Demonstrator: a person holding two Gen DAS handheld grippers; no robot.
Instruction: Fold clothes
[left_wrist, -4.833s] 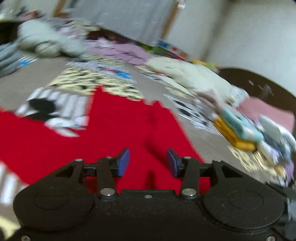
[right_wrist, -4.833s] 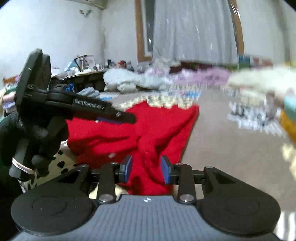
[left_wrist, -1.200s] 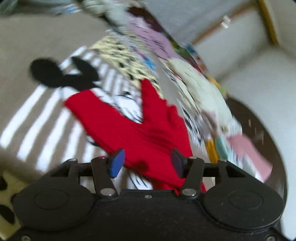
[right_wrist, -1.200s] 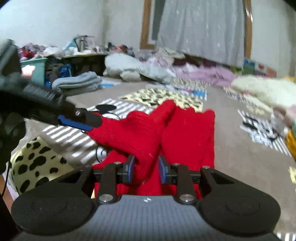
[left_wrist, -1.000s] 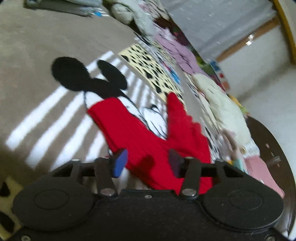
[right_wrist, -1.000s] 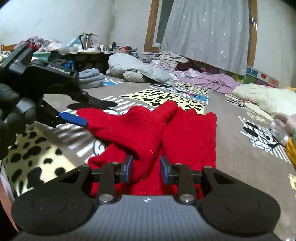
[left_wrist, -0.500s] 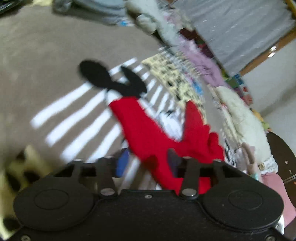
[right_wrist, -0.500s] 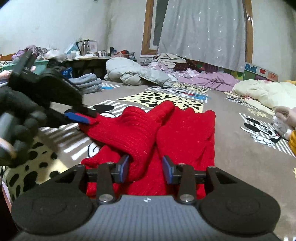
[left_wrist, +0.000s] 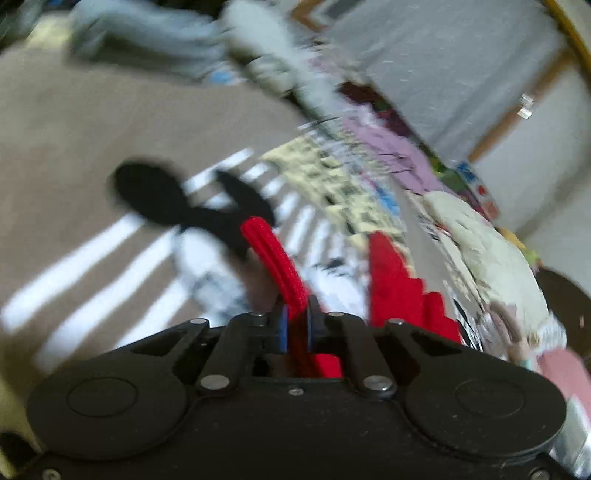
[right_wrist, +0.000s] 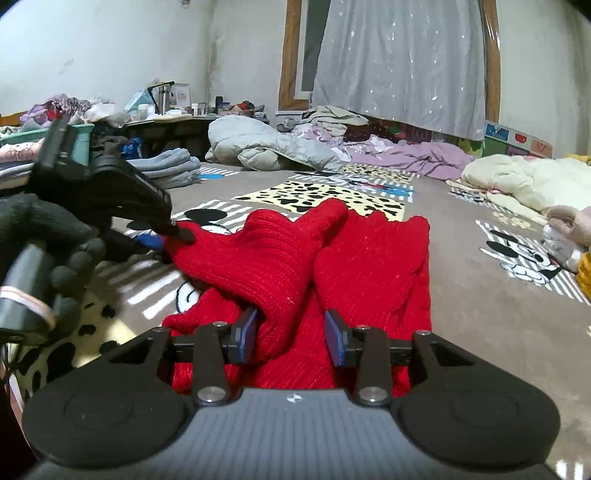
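Left claw (left_wrist: 295, 325): the jaws are together, clamped on a ribbed edge of the red sweater (right_wrist: 369, 266). The pinched strip runs up and away from the pads in the left wrist view. In the right wrist view the left claw is at the left side, pinching the left end of the upper fold, held by a gloved hand (right_wrist: 40, 240).

Right claw (right_wrist: 291, 336): the jaws stand partly apart with a thick fold of the sweater between them. The fold lies against the left pad; whether the right pad touches the knit cannot be told.

The sweater lies bunched on the carpet (right_wrist: 498, 325), directly ahead of the right claw, with its far edge near a yellow spotted panel of the pattern. The carpet carries black and white cartoon prints and stripes.

Far side: a grey quilt (right_wrist: 266, 147), a purple blanket (right_wrist: 417, 155) and a white curtain (right_wrist: 399, 62). Far right: a cream blanket (right_wrist: 524, 181). Far left: folded towels (right_wrist: 162, 166).
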